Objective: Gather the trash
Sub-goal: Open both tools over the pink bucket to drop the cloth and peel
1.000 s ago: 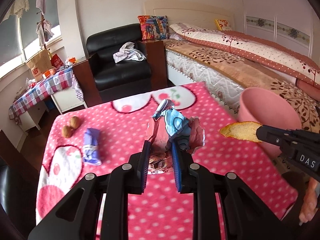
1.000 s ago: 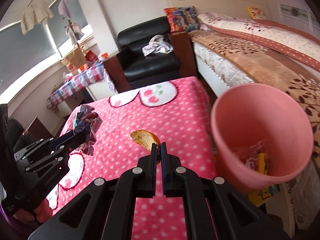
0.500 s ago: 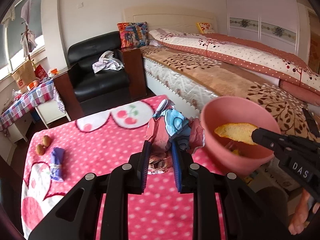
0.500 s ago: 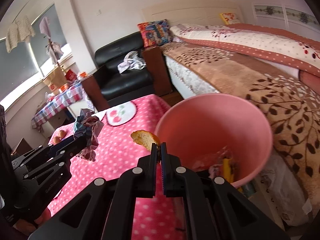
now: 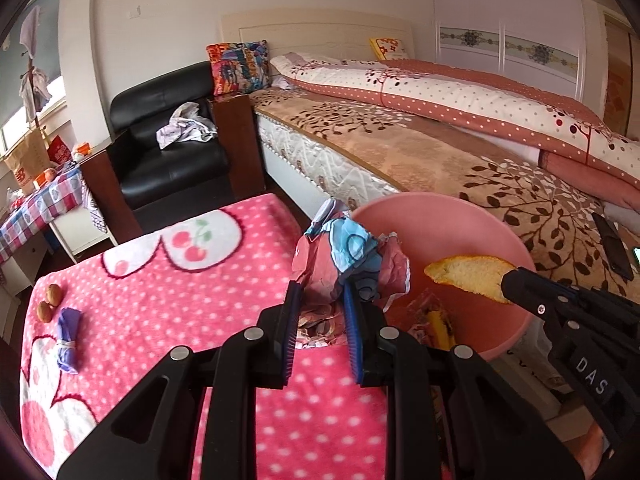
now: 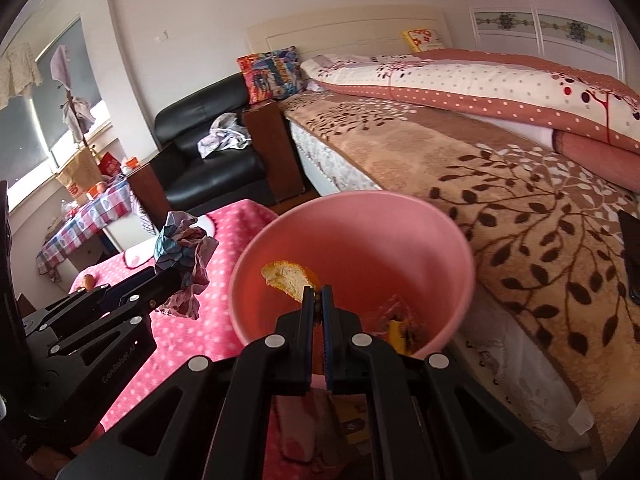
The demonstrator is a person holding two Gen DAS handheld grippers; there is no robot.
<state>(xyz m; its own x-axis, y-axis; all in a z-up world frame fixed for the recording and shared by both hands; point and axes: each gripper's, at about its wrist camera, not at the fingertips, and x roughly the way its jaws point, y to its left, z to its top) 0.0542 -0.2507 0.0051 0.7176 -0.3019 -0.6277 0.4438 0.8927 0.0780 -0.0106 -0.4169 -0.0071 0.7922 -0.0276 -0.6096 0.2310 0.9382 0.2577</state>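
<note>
My left gripper [image 5: 320, 294] is shut on a crumpled blue-and-pink wrapper [image 5: 352, 258], held above the table's right edge, just left of the pink bin [image 5: 500, 240]. From the right wrist view the same wrapper [image 6: 184, 252] hangs left of the bin [image 6: 360, 216]. My right gripper [image 6: 317, 294] is shut on a piece of orange peel [image 6: 288, 278], which hangs over the bin's mouth. That peel [image 5: 468, 274] also shows in the left wrist view, with the right gripper [image 5: 508, 280] behind it. Wrappers lie at the bin's bottom [image 6: 400, 320].
A pink polka-dot cloth covers the table [image 5: 180, 280]. On its left lie a purple wrapper [image 5: 68, 334] and two walnuts [image 5: 48, 306]. The bed [image 5: 440, 152] runs behind the bin, a black armchair [image 5: 168, 152] stands beyond the table, and a checked side table [image 5: 36, 204] is far left.
Both grippers have swung right across the table toward the bin. The peel now hangs over the bin's mouth, and the wrapper has come up beside its rim. Neither grip has changed.
</note>
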